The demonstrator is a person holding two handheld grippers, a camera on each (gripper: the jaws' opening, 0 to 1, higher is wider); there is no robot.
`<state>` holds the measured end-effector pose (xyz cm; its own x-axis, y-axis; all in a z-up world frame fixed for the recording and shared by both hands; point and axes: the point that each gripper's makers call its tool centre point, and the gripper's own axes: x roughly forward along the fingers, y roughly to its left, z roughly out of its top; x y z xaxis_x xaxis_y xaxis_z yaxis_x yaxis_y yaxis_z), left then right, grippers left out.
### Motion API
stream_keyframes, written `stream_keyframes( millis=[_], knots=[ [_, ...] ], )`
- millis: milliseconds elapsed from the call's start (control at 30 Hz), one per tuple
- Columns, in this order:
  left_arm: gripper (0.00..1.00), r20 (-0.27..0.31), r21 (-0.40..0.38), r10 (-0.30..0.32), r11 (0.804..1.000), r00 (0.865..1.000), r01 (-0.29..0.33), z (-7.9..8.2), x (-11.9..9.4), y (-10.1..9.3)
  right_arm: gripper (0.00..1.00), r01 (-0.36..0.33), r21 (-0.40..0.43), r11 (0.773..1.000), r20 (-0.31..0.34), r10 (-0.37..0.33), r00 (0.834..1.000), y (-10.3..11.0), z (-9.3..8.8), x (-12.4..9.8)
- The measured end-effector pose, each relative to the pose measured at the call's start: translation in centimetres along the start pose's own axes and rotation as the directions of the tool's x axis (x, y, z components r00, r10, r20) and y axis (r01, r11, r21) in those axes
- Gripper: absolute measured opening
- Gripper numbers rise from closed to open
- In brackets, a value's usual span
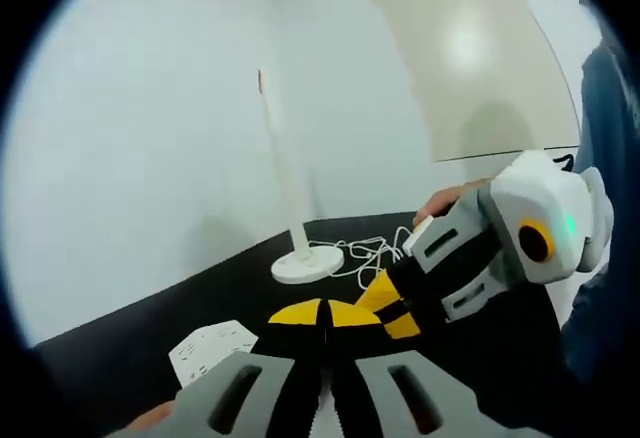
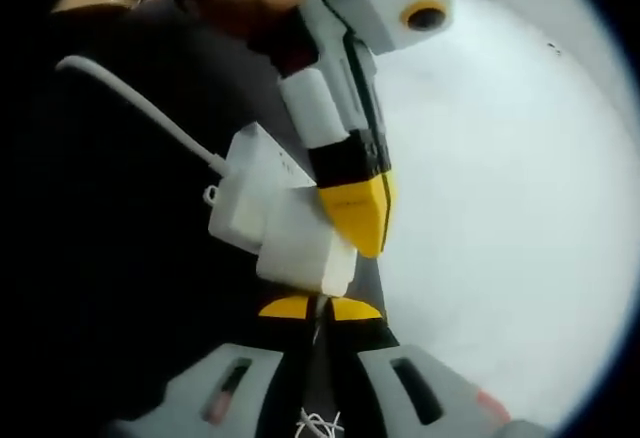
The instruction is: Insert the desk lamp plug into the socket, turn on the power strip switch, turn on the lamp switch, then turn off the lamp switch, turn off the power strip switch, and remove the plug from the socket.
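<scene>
In the right gripper view the white power strip [image 2: 245,198] lies on the black table [image 2: 120,288], its thick cord running to the upper left. A white plug [image 2: 305,253] stands against the strip. My right gripper [image 2: 320,308] is shut at the plug's rear, and thin cable [image 2: 318,423] shows between its jaws. My left gripper [image 2: 362,220] comes in from above, shut, with its yellow tips beside the plug. In the left gripper view my left gripper [image 1: 325,313] is shut on nothing. The right gripper [image 1: 392,306] meets it from the right. The lamp [image 1: 306,263] stands behind.
The lamp's white cable [image 1: 365,250] lies coiled on the black table [image 1: 150,328] beside its round base. The power strip [image 1: 212,348] shows at the lower left. A white wall [image 1: 150,138] backs the table, and a pale panel [image 1: 480,58] leans at the upper right. A hand holds each gripper.
</scene>
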<state>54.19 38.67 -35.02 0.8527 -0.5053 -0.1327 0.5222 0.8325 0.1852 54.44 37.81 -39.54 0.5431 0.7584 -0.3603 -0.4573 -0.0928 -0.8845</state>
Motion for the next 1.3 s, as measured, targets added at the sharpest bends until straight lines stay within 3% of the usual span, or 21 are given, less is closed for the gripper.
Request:
stream_keyframes(
  millis=[167,267,333,533,633,667,1100,1300],
  knots=[
    [0.00,0.016,-0.009,0.003,1.000,1.000,-0.003,-0.1,-0.3,0.3,0.07,-0.006,-0.015,1.000,-0.020,0.005,1.000,-0.2,0.3,0.1],
    [0.00,0.067,-0.074,0.005,0.997,0.998,0.000,0.0,-1.1,1.0,0.07,0.006,-0.034,0.999,-0.014,-0.007,1.000,-1.0,1.0,-0.2],
    [0.00,0.083,-0.072,0.007,0.997,0.997,-0.001,-0.1,-1.3,1.0,0.07,-0.005,-0.037,0.999,-0.038,0.004,0.999,-1.0,1.0,-0.1],
    [0.00,0.077,-0.056,0.000,0.998,0.997,0.005,0.1,-0.6,0.8,0.07,0.013,-0.031,0.999,-0.016,-0.013,1.000,-0.5,0.5,-0.1],
    [0.00,0.022,0.004,-0.015,1.000,1.000,0.015,-0.4,-0.1,0.4,0.07,-0.008,-0.015,1.000,-0.033,0.007,0.999,0.3,-0.2,0.2],
    [0.00,0.020,0.008,-0.023,1.000,1.000,0.022,-0.4,0.1,0.0,0.07,0.019,-0.037,0.999,-0.014,-0.019,1.000,0.1,0.0,0.2],
    [0.00,0.112,-0.045,-0.010,0.999,0.994,0.015,0.1,-0.8,0.1,0.07,0.007,-0.047,0.999,-0.037,-0.009,0.999,-0.5,0.4,0.2],
    [0.00,0.049,-0.010,-0.018,1.000,0.999,0.019,-0.2,-0.3,-0.1,0.07,0.035,-0.030,0.999,-0.022,-0.036,0.999,0.1,0.0,0.2]
  ],
)
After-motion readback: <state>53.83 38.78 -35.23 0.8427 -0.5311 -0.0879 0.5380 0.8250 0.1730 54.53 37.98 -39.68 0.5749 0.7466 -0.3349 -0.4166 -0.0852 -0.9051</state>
